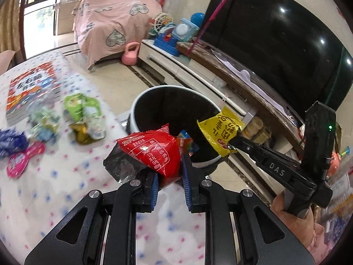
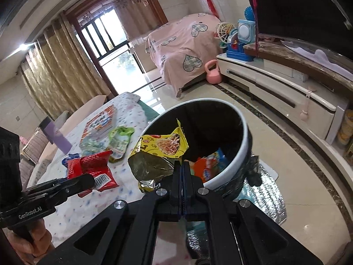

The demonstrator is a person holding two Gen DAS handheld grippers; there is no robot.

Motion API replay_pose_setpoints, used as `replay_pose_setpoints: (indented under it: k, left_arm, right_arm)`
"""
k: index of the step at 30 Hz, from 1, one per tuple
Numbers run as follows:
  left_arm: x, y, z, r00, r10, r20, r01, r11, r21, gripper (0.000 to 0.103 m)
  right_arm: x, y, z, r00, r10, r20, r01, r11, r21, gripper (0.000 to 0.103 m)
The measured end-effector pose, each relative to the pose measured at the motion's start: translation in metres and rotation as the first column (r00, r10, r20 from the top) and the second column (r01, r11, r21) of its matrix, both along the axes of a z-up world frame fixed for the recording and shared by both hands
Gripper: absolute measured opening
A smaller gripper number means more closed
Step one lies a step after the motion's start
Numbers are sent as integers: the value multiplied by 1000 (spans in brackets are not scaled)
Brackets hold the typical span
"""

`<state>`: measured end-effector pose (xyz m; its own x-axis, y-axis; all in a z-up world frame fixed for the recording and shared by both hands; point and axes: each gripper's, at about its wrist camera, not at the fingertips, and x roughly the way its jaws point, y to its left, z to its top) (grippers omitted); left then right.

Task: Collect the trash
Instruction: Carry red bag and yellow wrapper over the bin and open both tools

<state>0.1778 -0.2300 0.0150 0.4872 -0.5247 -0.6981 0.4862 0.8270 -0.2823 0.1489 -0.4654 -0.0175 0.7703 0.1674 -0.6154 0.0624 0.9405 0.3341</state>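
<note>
The left hand-held gripper is clamping a red snack wrapper beside the trash bin; the right hand-held gripper is pinching a yellow noodle packet over its rim, apparently for dropping.

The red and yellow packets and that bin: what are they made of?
Red packet: glossy plastic film, crinkled, silvery lining showing. Yellow packet: the same kind of film, foil-like inside at its torn end. Bin: probably smooth plastic, white rim, dark shiny inside.
</note>
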Motion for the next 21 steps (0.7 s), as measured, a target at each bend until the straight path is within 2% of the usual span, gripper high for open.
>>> replay_pose_setpoints:
  k: [15,17,18,21]
  left_arm:
    - [49,-49,-13,998,-39,-46,41,998,43,19]
    - [54,-50,-17,997,-33,-68,36,998,49,33]
    - [56,-50,-20,996,-26,-81,30,998,50,44]
    - [57,-48,-22,996,-20,-82,24,998,52,48]
  right_arm:
    - [41,-28,-7,995,-2,-102,-8,994,-105,1]
    - [46,-28,-8,993,4,-117,-18,992,-124,3]
    - [48,-28,-9,992,10,-126,-26,991,-130,6]
    - [53,-30,-11,989,3,-147,-25,988,-151,6]
